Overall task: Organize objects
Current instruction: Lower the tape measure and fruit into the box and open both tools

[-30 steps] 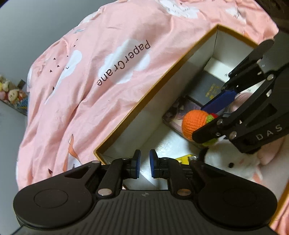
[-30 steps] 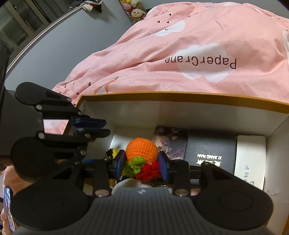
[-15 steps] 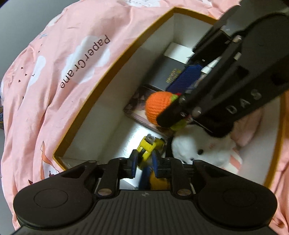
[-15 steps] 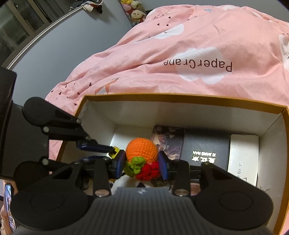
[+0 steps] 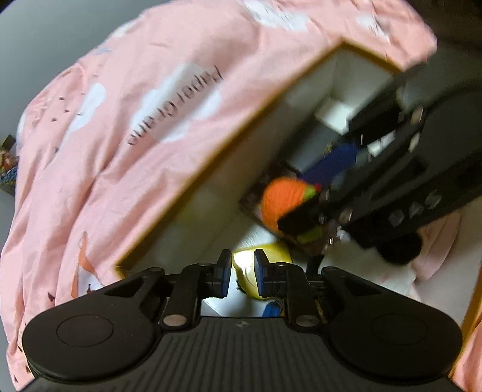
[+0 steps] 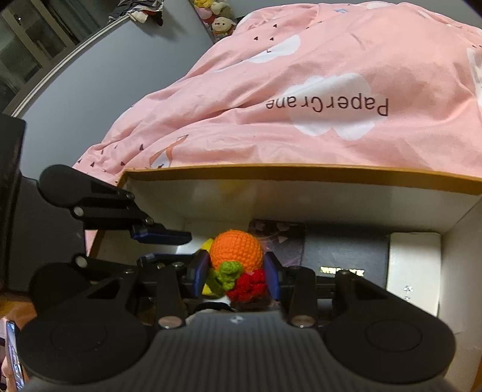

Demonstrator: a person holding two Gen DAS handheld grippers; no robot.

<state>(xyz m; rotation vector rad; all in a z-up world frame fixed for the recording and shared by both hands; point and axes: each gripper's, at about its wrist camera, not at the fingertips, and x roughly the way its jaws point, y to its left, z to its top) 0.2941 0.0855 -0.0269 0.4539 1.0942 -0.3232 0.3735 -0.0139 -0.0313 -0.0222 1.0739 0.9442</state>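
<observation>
Over the open box (image 6: 301, 205) on the bed, both tongs point down into it. Right tongs (image 6: 236, 273) are clamped on the crocheted orange toy (image 6: 236, 251), pads pressing its green and red base, held above the box floor. Left tongs (image 5: 242, 273) have just been opening; pads stand slightly apart with nothing pinched, and the yellow toy (image 5: 265, 262) lies in the box just beyond them, partly behind the right-hand pad. Box contents along the far wall: a patterned card pack (image 6: 280, 238), a black box with gold lettering (image 6: 343, 256), a white box (image 6: 414, 262) at the right end. Pink "PaperCrane" duvet (image 6: 301, 99) bunches against the box's far rim. Left wrist view is motion-blurred; the right tongs' black linkage (image 5: 406, 169) cuts across it and hides much of the box's right half. Only that view shows the yellow toy clearly, plus something white and pink low in the box, too blurred to identify. Only the right wrist view gives the gold lettering, plush toys (image 6: 217, 18) on a far ledge, and a phone edge (image 6: 13, 355) at lower left.
</observation>
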